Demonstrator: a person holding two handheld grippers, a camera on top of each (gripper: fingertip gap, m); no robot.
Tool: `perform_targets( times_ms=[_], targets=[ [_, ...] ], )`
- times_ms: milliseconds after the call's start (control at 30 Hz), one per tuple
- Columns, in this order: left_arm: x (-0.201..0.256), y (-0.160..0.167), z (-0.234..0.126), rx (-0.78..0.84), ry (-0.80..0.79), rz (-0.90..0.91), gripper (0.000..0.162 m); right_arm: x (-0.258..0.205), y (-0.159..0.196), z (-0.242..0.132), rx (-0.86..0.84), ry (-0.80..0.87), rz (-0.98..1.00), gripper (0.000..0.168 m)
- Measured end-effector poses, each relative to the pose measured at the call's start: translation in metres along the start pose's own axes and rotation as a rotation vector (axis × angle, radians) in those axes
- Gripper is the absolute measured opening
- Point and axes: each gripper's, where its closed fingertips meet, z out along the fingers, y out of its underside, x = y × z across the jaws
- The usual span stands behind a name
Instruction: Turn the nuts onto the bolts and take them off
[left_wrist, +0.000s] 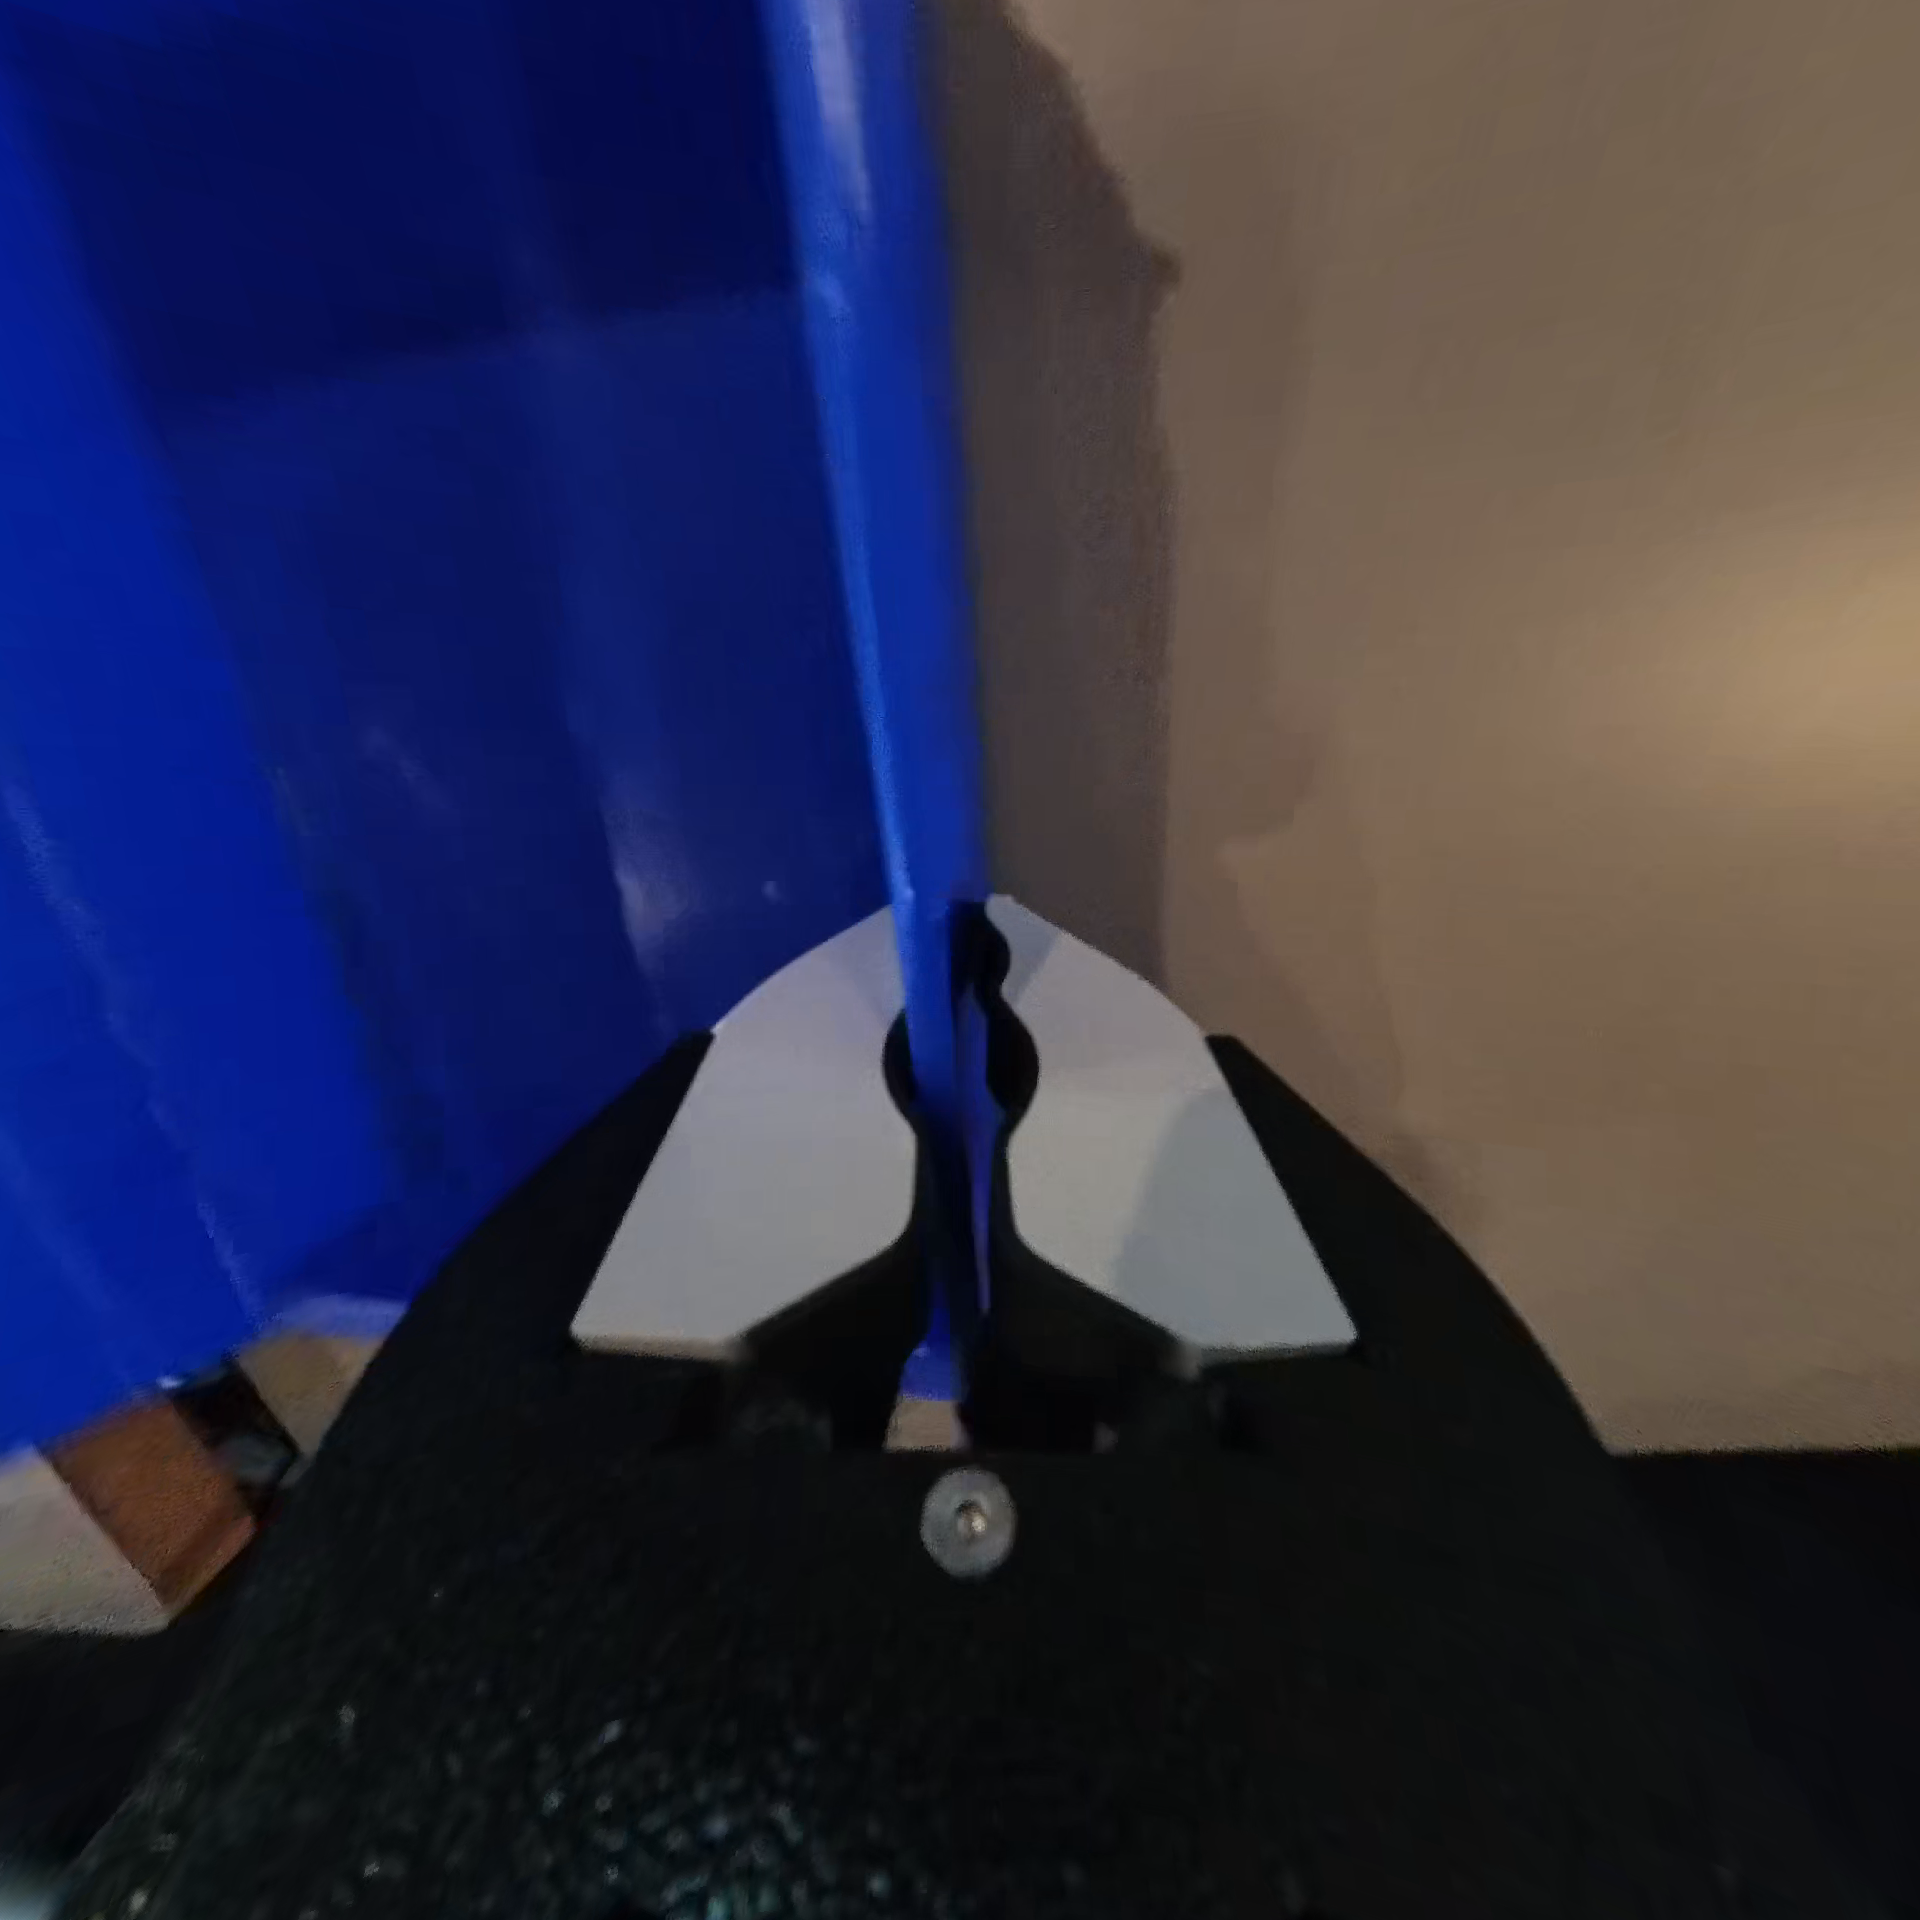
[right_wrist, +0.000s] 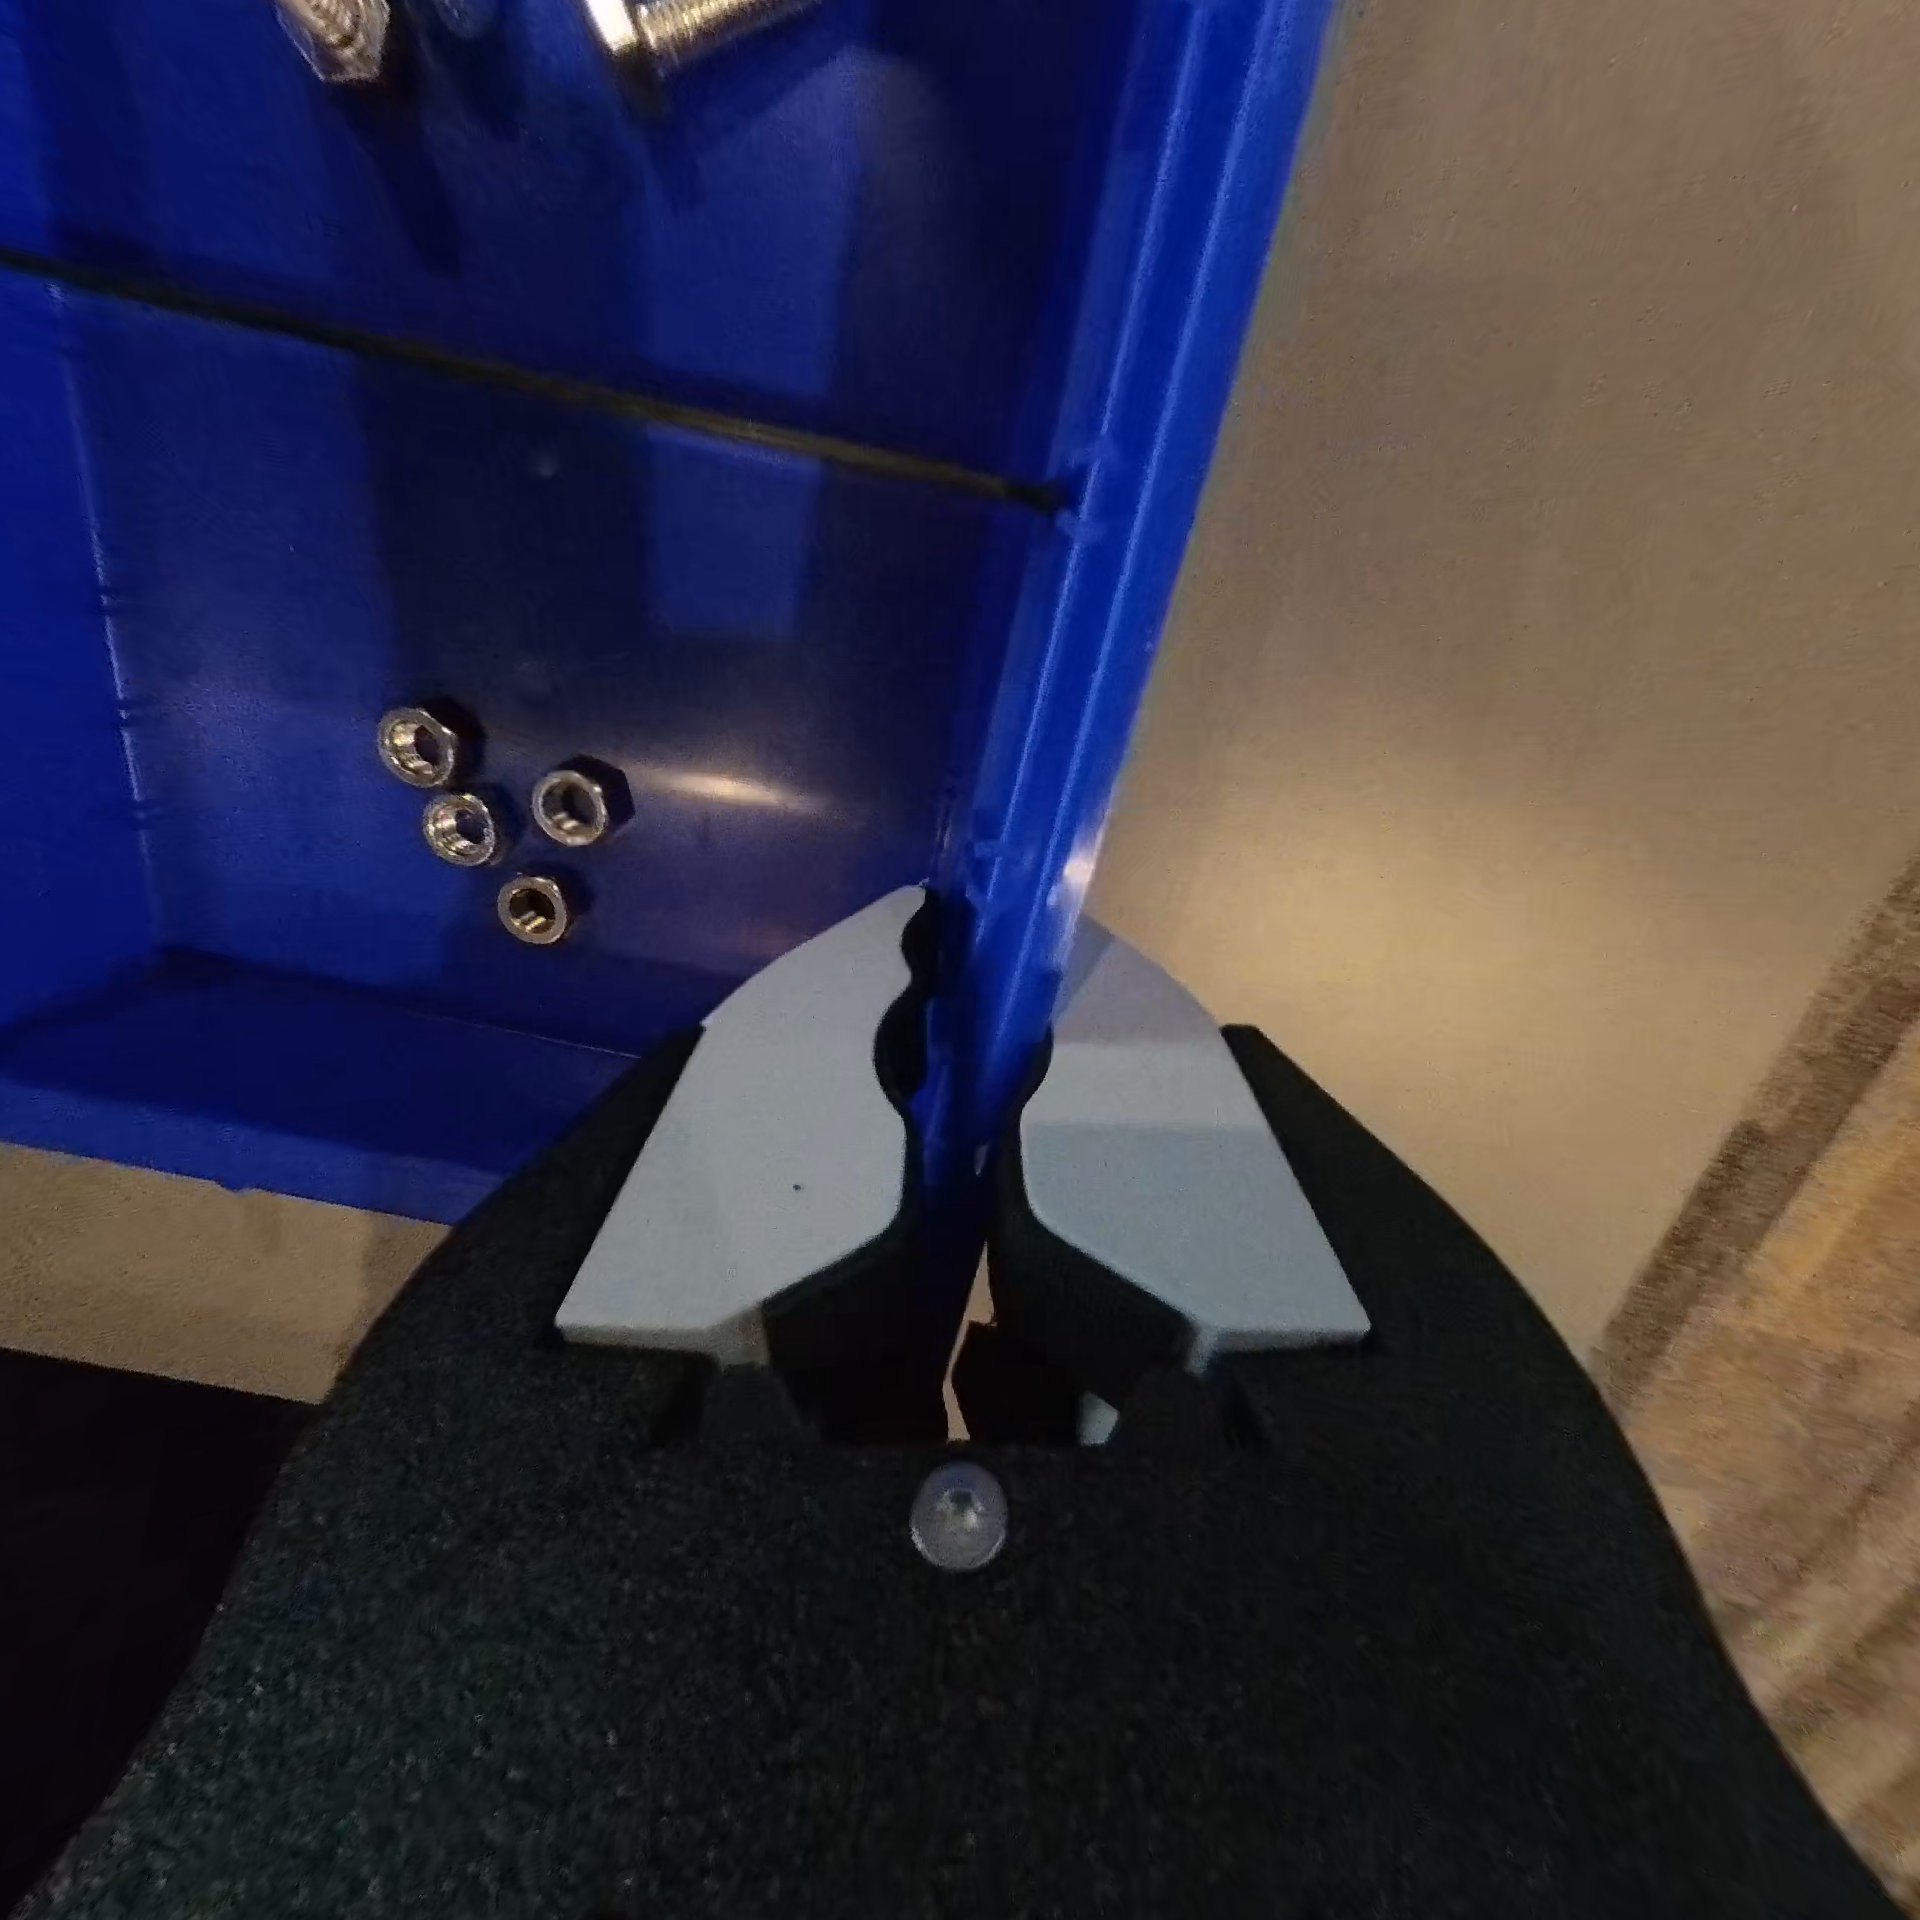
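Note:
A blue plastic bin (right_wrist: 1122, 520) fills the left of both views. My right gripper (right_wrist: 961, 935) is shut on the bin's right side wall. Several small steel nuts (right_wrist: 504, 821) lie on the floor of its near compartment. Larger steel bolts (right_wrist: 686, 26) and a nut (right_wrist: 332, 42) show at the top edge, behind a dark divider line (right_wrist: 520, 379). My left gripper (left_wrist: 961, 935) is shut on a thin blue wall edge of a bin (left_wrist: 894, 520). The blue inside (left_wrist: 416, 727) that shows in the left wrist view holds no parts.
A pale beige tabletop (right_wrist: 1507, 623) lies to the right of the bin in both views. A woven mat or rug edge (right_wrist: 1787, 1299) shows at the far right of the right wrist view. A brown wooden piece (left_wrist: 156, 1507) shows at lower left in the left wrist view.

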Motion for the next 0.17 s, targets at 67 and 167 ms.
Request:
perform_targets(
  times_ms=[67,167],
  targets=[
    [-0.011,0.001,-0.005,0.045,0.001,-0.011,0.005,-0.01,-0.008,0.0,0.035,-0.013,0.024,0.007],
    [-0.019,-0.002,-0.019,0.125,0.015,-0.012,0.005,-0.033,-0.023,0.002,0.072,-0.052,0.051,0.006]
  ],
)
